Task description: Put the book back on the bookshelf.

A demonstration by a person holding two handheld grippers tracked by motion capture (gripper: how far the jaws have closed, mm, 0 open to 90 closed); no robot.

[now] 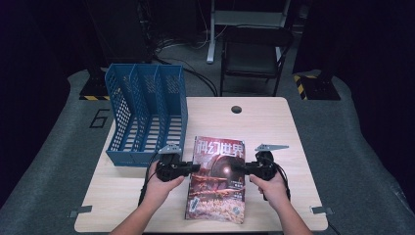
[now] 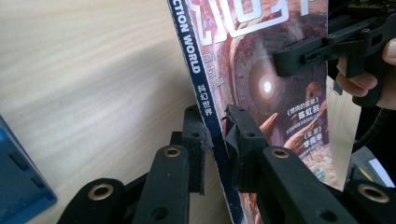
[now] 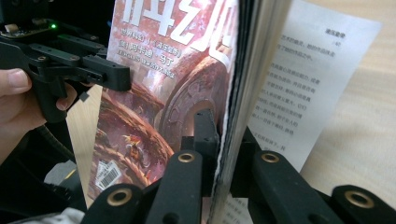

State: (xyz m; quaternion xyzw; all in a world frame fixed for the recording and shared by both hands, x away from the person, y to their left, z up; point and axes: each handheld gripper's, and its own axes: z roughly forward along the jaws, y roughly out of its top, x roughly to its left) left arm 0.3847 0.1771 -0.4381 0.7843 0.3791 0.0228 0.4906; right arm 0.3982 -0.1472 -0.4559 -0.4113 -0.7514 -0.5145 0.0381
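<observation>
I have the glossy science-fiction magazine with the red-brown planet cover [image 1: 218, 181] pinched from both sides. My left gripper [image 1: 195, 167] is pressed together on its dark blue spine edge [image 2: 208, 105]; my right gripper [image 1: 237, 167] is clamped on the open page edge, where one loose white page [image 3: 299, 84] fans away behind the jaws. The magazine sits between my hands over the near middle of the pale wooden table [image 1: 274, 122], lifted off it on at least one side. To do this well, I should keep both pinches even and raise the two edges together so the pages do not splay. Beyond, at the far left, stands the blue perforated plastic file rack [image 1: 147, 115], its slots upright and open at the top.
</observation>
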